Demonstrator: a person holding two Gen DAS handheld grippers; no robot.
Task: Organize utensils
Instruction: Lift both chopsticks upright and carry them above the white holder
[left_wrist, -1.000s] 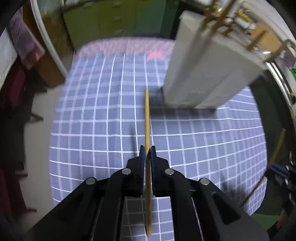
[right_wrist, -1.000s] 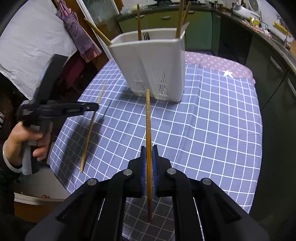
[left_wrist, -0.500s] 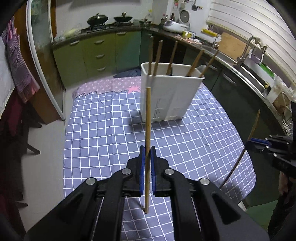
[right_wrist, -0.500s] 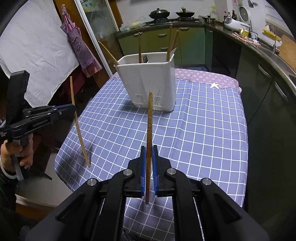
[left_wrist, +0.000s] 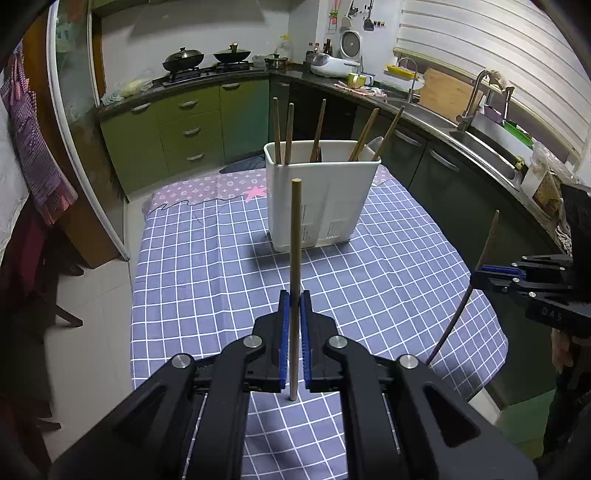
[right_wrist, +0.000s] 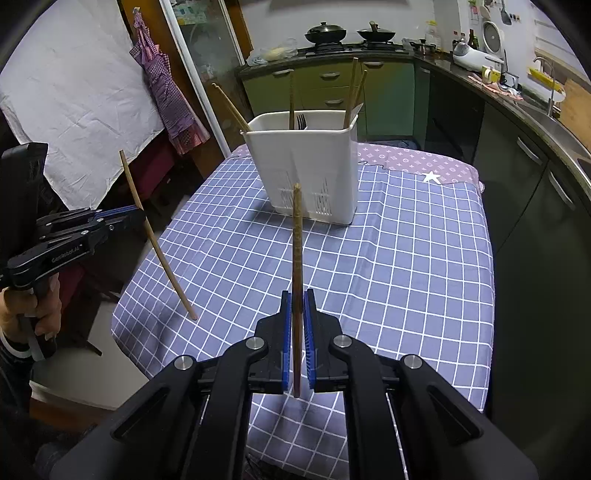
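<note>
Firstly, left wrist view: left gripper (left_wrist: 294, 314), blue-padded jaws clamped on 1 pale wooden chopstick (left_wrist: 294, 258), held upright and clear of the table, its lower tip showing below the jaws. Beyond it, 1 white utensil caddy (left_wrist: 321, 199) stands on the blue checked tablecloth (left_wrist: 207, 273), holding 5 upright or leaning wooden sticks and what looks like a pale spoon. At the far right edge, the right gripper (left_wrist: 480, 275) pinches 1 dark chopstick (left_wrist: 476, 273), tilted, over the table's right edge. Behind: green kitchen cabinets (left_wrist: 184, 129) and 2 woks (left_wrist: 207, 59) on the hob. Next, right wrist view: right gripper (right_wrist: 296, 317) closed on the dark chopstick (right_wrist: 296, 258), upright, above the tablecloth (right_wrist: 406, 258). The caddy (right_wrist: 306, 166) stands ahead near the table's far end, a fork visible among its sticks. At left, the left gripper (right_wrist: 138, 218), in a hand (right_wrist: 37, 306), holds the pale chopstick (right_wrist: 155, 240) slanted, beside the table's left edge.
</note>
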